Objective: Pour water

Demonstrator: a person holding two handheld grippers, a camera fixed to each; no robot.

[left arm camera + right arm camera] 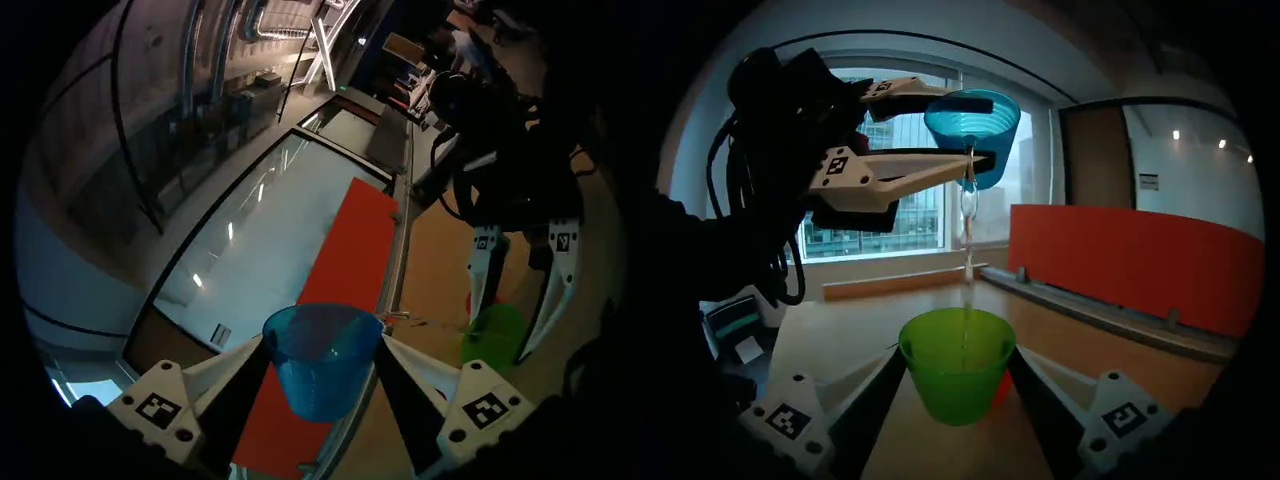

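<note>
**Pouring step under way.** The left gripper (322, 340), at the lower centre of its own view, is clamped on the tilted blue cup (324, 376). The right gripper (958, 356) grips the green cup (958, 384) at the lower centre of the right gripper view. A thin stream of water (967, 240) falls from the blue rim into the green mouth. For a clean pour, hold the rim above the green cup's centre and tilt gradually. The fill level of either cup cannot be told.
</note>
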